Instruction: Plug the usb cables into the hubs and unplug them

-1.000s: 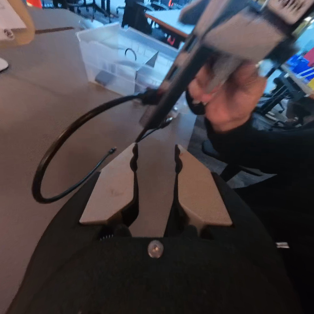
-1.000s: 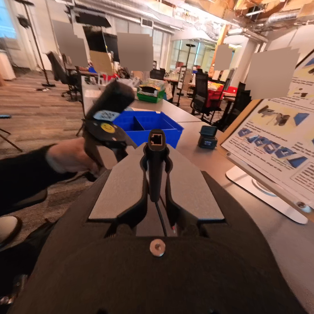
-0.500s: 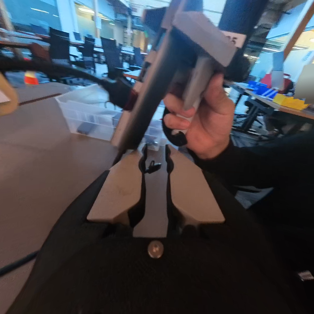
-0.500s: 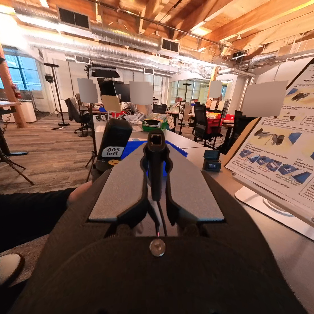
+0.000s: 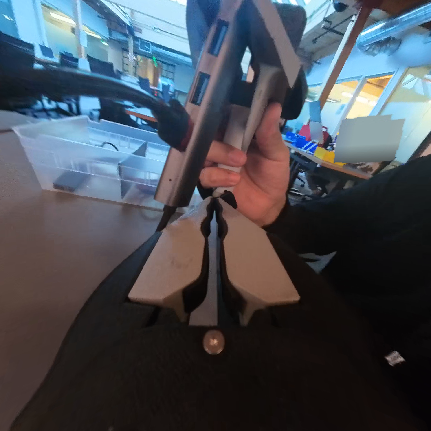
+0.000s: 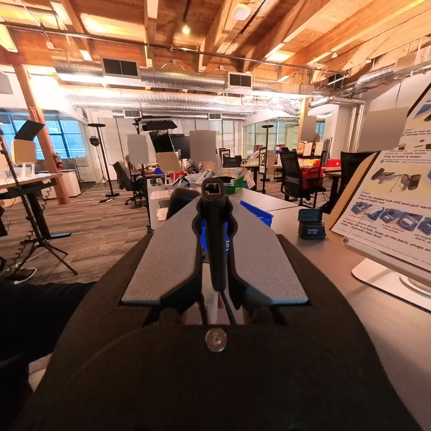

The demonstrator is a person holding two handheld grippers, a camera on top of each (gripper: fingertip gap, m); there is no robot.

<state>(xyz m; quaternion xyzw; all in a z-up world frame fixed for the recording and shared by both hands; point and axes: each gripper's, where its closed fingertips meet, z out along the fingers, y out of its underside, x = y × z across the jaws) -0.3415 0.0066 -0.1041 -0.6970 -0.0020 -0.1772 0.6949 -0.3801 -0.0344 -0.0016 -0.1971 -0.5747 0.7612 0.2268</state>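
The right hand-held gripper (image 6: 213, 210) grasps the grey hub (image 5: 200, 112), raised above the desk (image 5: 58, 233), a thick black cable (image 5: 93, 86) plugged into its side. The left hand-held gripper (image 5: 213, 210) is clenched on a thin black cable end just beneath the hub. A clear bin (image 5: 77, 149) sits behind.

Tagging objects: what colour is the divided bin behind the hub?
Clear, see-through plastic bin; best in the left wrist view.

Grey hub (image 6: 213, 235) stood clamped between right gripper (image 6: 213, 205) fingers, port end outward; thick black cable (image 5: 93, 86) plugged into its side.
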